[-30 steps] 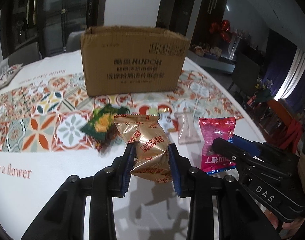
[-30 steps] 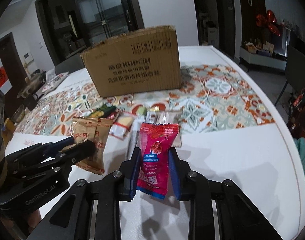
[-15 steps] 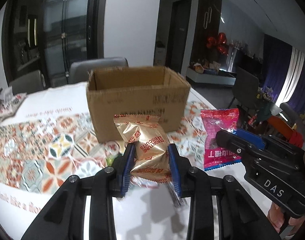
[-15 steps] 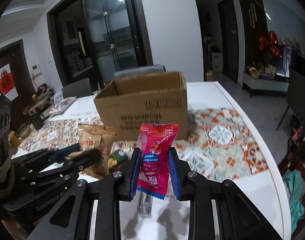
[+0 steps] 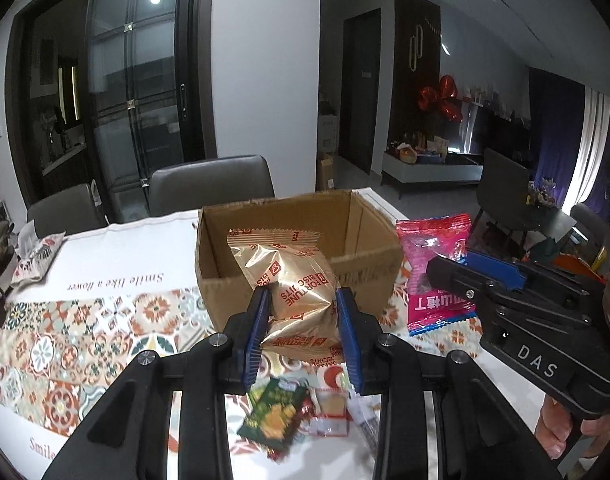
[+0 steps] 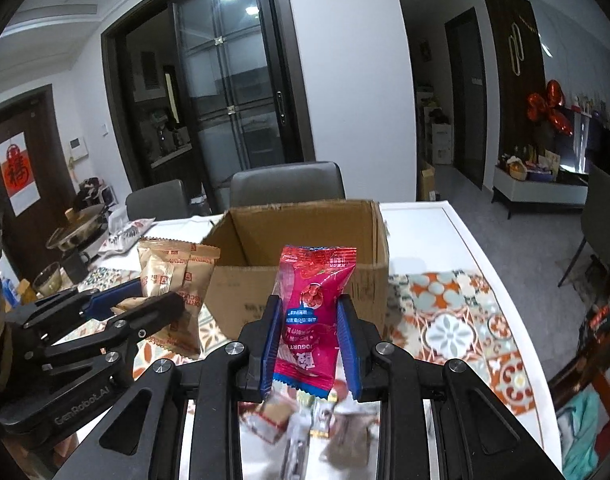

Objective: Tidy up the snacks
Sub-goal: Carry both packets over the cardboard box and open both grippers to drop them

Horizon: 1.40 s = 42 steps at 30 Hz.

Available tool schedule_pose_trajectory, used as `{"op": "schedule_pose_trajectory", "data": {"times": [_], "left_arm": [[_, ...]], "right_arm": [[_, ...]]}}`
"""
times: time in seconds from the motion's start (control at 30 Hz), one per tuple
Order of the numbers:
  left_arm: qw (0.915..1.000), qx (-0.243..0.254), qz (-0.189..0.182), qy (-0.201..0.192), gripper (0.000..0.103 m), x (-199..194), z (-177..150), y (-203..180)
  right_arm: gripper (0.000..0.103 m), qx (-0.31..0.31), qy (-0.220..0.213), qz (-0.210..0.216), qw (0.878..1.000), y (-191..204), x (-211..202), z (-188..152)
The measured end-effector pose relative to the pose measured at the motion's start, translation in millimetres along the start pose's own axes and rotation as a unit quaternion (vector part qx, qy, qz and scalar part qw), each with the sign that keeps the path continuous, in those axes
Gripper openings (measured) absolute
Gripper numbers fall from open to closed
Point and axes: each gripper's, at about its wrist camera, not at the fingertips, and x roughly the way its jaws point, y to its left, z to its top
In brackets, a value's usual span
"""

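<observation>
Foil crackles under my left fingers (image 5: 301, 334), which pinch the gold biscuit packet (image 5: 295, 284) at its puffy middle; it feels light, slick and crushable. My right fingers (image 6: 309, 344) clamp the pink yogurt snack packet (image 6: 311, 312) at its lower half. Both hang before the open cardboard box (image 6: 305, 260) on the desk (image 6: 433, 224).

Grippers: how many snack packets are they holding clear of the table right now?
2. The gold Fortune Biscuits packet sits clamped in the left gripper; the pink yogurt snack packet in the right gripper. Others lie below.
</observation>
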Motion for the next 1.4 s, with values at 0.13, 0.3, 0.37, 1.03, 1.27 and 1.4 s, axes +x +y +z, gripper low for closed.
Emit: {"op": "schedule_pose_trajectory", "data": {"times": [0.13, 0.3, 0.37, 1.03, 1.27, 1.4], "left_arm": [[0.9999, 0.003, -0.003, 0.01, 0.034, 13.3, 18.4, 7.2], [0.9998, 0.002, -0.001, 0.021, 0.034, 27.9, 33.6, 15.6], [0.9997, 0.004, -0.003, 0.025, 0.034, 34.6, 40.5, 19.1], [0.9964, -0.005, 0.037, 0.075, 0.061, 109.4, 75.5, 41.8], [0.9965, 0.006, 0.053, 0.065, 0.066, 84.0, 61.2, 43.5], [0.9974, 0.006, 0.045, 0.057, 0.066, 64.1, 53.0, 43.5]], "right_arm": [[0.029, -0.005, -0.005, -0.001, 1.0, 3.7, 8.2, 17.9], [0.029, -0.017, -0.006, -0.004, 1.0, 6.0, 23.8, 44.1], [0.029, -0.02, -0.005, -0.008, 1.0, 5.1, 31.5, 53.2], [0.041, -0.013, 0.082, -0.031, 0.996, -11.1, 117.4, 85.3], [0.048, -0.022, 0.076, -0.04, 0.996, -8.9, 104.6, 77.0], [0.048, -0.026, 0.06, -0.032, 0.997, -3.7, 86.3, 72.2]]}}
